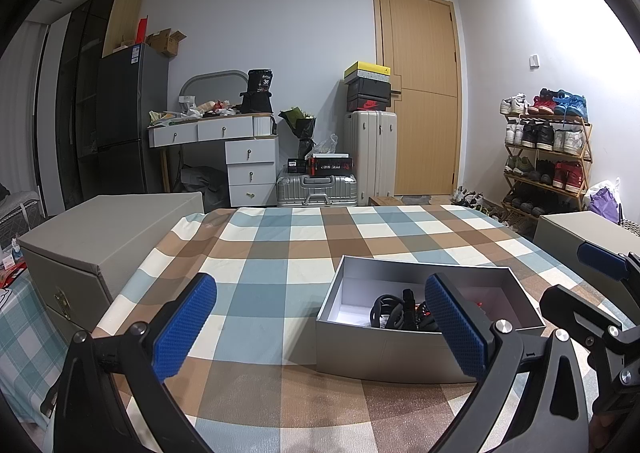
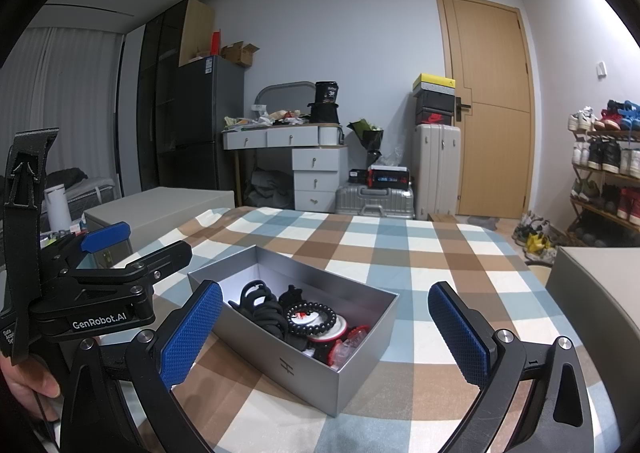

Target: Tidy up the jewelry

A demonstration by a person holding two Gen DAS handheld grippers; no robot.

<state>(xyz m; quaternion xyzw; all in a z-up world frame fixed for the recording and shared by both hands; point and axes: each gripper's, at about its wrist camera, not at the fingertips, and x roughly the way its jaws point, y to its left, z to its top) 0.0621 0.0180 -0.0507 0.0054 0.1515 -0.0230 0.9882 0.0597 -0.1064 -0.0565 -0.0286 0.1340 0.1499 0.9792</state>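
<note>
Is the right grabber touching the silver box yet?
Apart. The right wrist view shows the right gripper open, its left pad short of the silver box, checkered cloth between.

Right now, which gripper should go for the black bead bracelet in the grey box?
Right gripper, probably. It is open, and the bead bracelet lies nearly between its fingers, unobstructed atop the pile. From the left gripper, the grey box sits off to its right and the bracelet isn't visible.

Left gripper [image 1: 320, 327] and right gripper [image 2: 325, 333], black frames, 2 blue textured pads [image 2: 191, 333] each, silver screws, white GenRobot.AI lettering, bare thumb
</note>
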